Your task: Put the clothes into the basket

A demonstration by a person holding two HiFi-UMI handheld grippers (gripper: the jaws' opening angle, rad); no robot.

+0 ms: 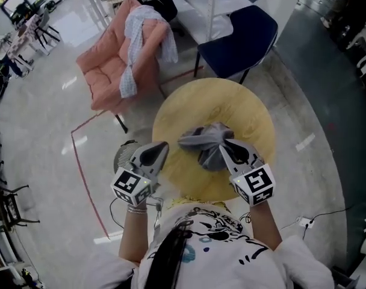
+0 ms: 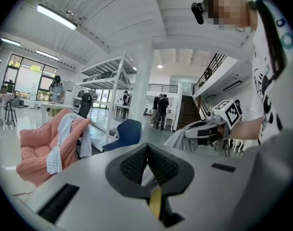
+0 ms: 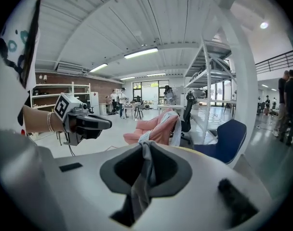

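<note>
Counts, head view: two grippers, one round wooden table [image 1: 189,110], two garments, two chairs, one basket.

Right gripper [image 1: 228,149]: jaws are clenched on a fold of the grey garment [image 1: 204,138]. In the right gripper view the cloth is seen pinched between the pads and trailing down below them. The garment is bunched over the middle of the table, at 12 o'clock from the person. Whether its lower folds touch the tabletop cannot be told.

Left gripper [image 1: 158,151]: the pads are pressed together, and no cloth is made out between them in the left gripper view. It is held over the table's edge at 8 o'clock, apart from the garment's near end.

Basket [image 1: 124,154]: grey, round and ribbed, it is noted on the floor at the table's 8 o'clock. It is partly hidden by the left gripper.

The second garment, a pale checked shirt [image 1: 141,35], is draped over the back of the pink chair [image 1: 102,71] at the table's 10 o'clock. A blue chair [image 1: 249,32] is recorded at 1 o'clock.

Markings: one marker cube [image 1: 132,185] is carried on the left gripper and one marker cube [image 1: 255,182] on the right. Both bear black-and-white square patterns. The black print on the person's white shirt [image 1: 225,251] cannot be read as words. A red tape line [image 1: 80,167] is laid on the floor at 9 o'clock.
</note>
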